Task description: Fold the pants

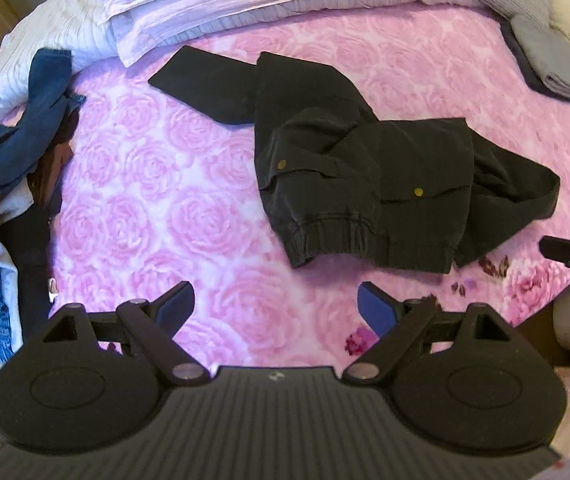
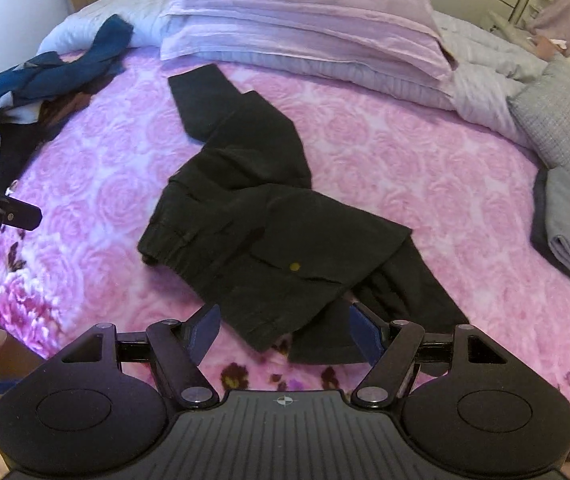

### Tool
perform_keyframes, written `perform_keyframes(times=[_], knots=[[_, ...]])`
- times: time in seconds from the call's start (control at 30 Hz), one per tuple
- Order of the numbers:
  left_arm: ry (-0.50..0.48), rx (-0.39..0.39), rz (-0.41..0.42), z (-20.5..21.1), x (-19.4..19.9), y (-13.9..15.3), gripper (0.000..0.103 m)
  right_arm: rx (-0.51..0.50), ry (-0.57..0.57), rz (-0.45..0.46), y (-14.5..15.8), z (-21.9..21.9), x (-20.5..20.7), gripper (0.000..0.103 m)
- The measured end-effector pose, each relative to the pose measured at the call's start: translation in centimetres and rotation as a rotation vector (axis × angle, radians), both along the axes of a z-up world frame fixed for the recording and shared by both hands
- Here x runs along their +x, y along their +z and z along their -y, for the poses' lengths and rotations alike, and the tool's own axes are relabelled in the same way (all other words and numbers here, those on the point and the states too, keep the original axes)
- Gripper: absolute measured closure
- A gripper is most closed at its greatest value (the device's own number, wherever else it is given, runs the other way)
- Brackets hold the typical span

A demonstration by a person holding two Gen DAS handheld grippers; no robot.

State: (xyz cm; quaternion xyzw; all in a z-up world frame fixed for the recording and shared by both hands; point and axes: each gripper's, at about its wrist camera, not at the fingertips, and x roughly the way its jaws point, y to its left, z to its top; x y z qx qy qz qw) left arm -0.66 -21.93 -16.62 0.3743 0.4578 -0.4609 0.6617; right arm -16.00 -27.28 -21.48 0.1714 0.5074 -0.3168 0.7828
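Left wrist view showed limp, light black pants [image 1: 365, 184] crumpled on the bed [image 1: 165, 184] — both my jaws spread, empty; the elastic waistband [image 1: 369, 248] seemed the best hold.

Matt black cloth pants [image 1: 349, 168] on plush blanket [image 1: 165, 184].

Black pants [image 1: 365, 184] on a pink rose-patterned bedspread [image 1: 157, 208], blue denim [image 1: 13, 148] beside

Black pants [image 1: 365, 176] crumpled on the pink rose bedspread [image 1: 157, 184], left gripper [image 1: 277, 308] with jaws wide apart just short of the pants' elastic waistband, blue jeans pile [image 1: 17, 152] far left of the pants, folded grey clothes [image 1: 553, 60] beyond them to the right
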Motion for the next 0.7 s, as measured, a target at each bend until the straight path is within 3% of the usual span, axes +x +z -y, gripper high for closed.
perform_keyframes(times=[0.17,0.5,0.7], knots=[[-0.043,-0.003,-0.006,0.1,0.0,-0.4,0.017,-0.007,-0.018,-0.012,-0.3,-1.1,-0.4,0.035],[-0.189,-0.031,-0.032,0.5,0.5,-1.5,0.017,-0.1,-0.161,-0.037,0.9,-3.8,-1.5,0.035],[-0.128,-0.049,-0.027,0.1,1.3,-1.3,0.017,-0.174,-0.113,-0.042,1.2,-3.4,-2.1,0.035]])
